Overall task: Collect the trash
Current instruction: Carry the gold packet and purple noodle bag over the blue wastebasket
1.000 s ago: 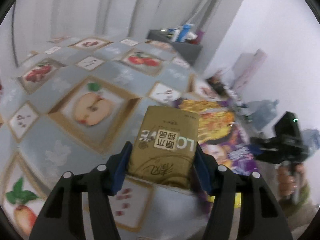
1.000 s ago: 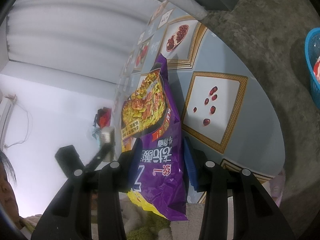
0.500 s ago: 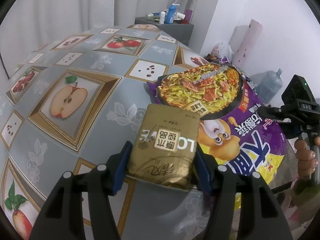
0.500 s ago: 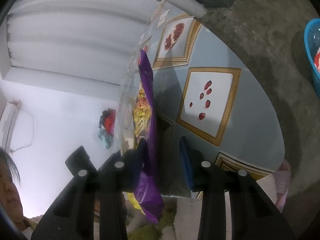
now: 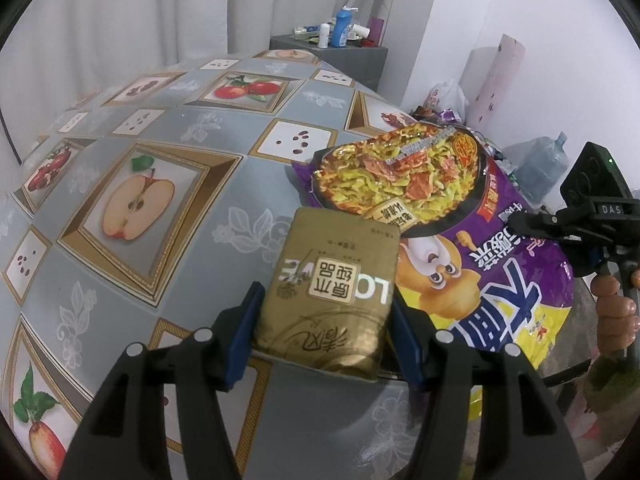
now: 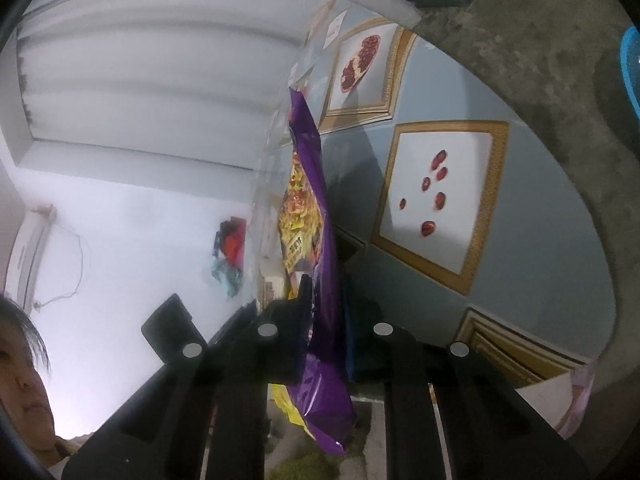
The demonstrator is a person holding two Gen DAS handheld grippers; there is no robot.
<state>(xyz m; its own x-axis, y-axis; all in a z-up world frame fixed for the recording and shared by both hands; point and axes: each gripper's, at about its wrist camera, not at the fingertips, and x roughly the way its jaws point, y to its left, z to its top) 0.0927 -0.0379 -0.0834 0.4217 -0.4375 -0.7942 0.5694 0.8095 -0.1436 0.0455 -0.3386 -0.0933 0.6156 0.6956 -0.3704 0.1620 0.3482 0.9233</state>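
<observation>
My left gripper [image 5: 326, 300] is shut on a gold foil packet [image 5: 336, 276], held just above the fruit-patterned table [image 5: 160, 184]. A large purple noodle bag [image 5: 460, 240] lies at the table's right edge, partly under the packet. My right gripper [image 5: 532, 224] reaches in from the right onto the bag's edge. In the right wrist view the purple bag [image 6: 316, 208] runs edge-on between the jaws of my right gripper [image 6: 326, 304]. Those jaws are closing and the pads squeeze the bag's lower part.
A grey cabinet [image 5: 332, 44] with bottles stands beyond the table's far edge. A water jug [image 5: 540, 172] and a white plastic bag [image 5: 444, 96] sit by the right wall. A blue basket [image 6: 630, 72] rests on the concrete floor. A person's hand [image 5: 612, 312] grips the right tool.
The right jaws have narrowed onto the purple bag, which turned from face-on to edge-on between them. The left gripper swung with the gold packet early on, then held still.
</observation>
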